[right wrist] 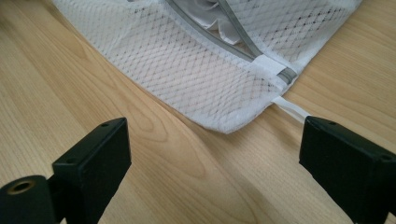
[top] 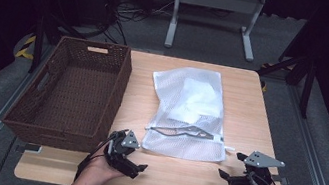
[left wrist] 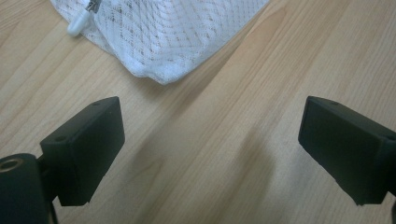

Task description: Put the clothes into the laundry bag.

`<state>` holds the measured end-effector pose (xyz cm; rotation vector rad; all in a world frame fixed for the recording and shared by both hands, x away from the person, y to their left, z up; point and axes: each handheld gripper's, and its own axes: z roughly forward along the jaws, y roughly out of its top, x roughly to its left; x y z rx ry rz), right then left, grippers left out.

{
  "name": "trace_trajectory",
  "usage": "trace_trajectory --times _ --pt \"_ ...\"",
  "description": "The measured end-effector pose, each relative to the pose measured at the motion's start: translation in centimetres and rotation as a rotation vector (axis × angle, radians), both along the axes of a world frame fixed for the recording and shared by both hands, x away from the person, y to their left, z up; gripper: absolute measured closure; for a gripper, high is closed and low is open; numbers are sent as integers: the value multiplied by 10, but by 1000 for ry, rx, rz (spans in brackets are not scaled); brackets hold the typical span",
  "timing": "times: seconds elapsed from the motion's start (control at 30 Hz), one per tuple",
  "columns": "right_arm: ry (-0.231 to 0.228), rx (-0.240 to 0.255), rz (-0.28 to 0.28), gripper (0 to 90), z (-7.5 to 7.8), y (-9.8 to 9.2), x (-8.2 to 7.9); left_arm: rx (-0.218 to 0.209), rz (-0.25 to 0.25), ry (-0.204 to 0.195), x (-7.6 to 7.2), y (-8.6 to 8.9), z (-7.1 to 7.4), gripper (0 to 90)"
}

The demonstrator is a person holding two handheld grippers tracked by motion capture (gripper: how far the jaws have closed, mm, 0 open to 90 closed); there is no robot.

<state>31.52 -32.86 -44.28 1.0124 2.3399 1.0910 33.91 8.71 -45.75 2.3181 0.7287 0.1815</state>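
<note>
Left jaws: the left gripper (top: 133, 163) stands wide apart, nothing between the pads; in the left gripper view only bare wood lies in the gap.
Right jaws: the right gripper (top: 232, 177) is likewise spread wide and grips nothing; bare wood between its pads in the right gripper view.
Mesh bag: a white mesh bag (top: 186, 114) lies flat on the table (top: 245, 111), about mid-table, just right of the basket. White folded contents show through the net in its upper half.
Zip: a grey zip (top: 181, 132) runs across the bag's near end, partly parted; its white tab (right wrist: 290, 108) trails off the near right corner onto the wood.
Left gripper position: held low at the near edge, just short of the bag's near left corner (left wrist: 159, 77), apart from it.
Right gripper position: near the bag's near right corner (right wrist: 229, 125), apart from it; one jaw sits just beside the tab's end, contact not determinable.
Basket: a dark brown wicker basket (top: 45, 123) occupies the table's left side, beside the bag.
</note>
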Motion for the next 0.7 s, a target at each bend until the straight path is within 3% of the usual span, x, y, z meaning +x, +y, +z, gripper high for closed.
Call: trace_trajectory --times 0.23,0.7 --pt "-2 -11 28 91 -1 4 3 -4 3 2 4 2 0 72" --pt "-7 -2 27 79 -1 0 3 16 9 4 4 1 0 73"
